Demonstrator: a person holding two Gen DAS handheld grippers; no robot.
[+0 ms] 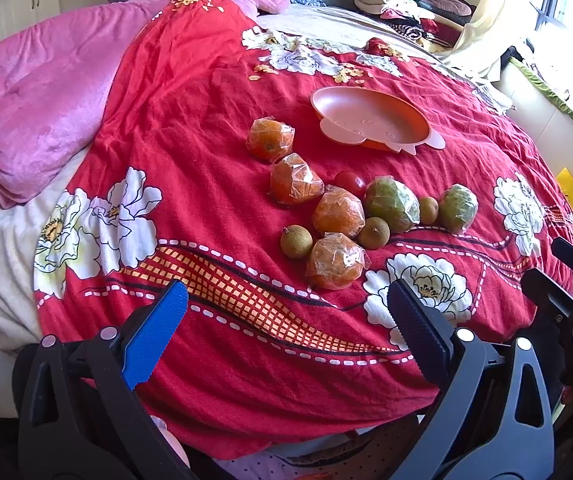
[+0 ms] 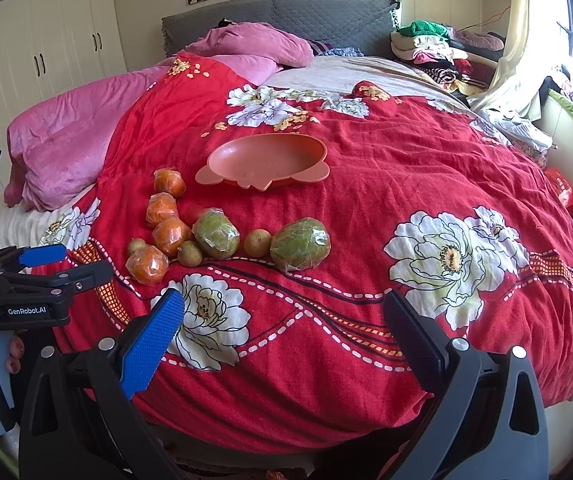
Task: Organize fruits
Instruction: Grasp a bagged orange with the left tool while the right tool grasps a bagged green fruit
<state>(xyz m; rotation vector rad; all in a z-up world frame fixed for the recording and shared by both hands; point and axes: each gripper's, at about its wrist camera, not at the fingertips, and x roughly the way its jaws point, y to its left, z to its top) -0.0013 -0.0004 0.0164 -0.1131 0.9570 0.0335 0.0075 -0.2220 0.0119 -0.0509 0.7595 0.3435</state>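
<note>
On the red flowered bedspread (image 1: pixel 214 120) lie several plastic-wrapped oranges (image 1: pixel 335 261), two wrapped green fruits (image 1: pixel 391 204), three small brown fruits (image 1: pixel 295 241) and a red tomato (image 1: pixel 349 182). Behind them sits an empty orange-pink bowl (image 1: pixel 362 112). My left gripper (image 1: pixel 286 288) hangs open just short of the nearest orange, holding nothing. In the right wrist view the same oranges (image 2: pixel 147 264), green fruits (image 2: pixel 300 244) and bowl (image 2: pixel 266 156) lie ahead and to the left of my right gripper (image 2: pixel 282 296), which is open and empty.
A pink quilt (image 1: pixel 38 112) is bunched at the bed's left. Folded clothes (image 2: pixel 426 48) are piled at the back right by the grey headboard (image 2: pixel 278 16). The left gripper (image 2: pixel 74 262) and a hand (image 2: pixel 14 360) show at the left edge.
</note>
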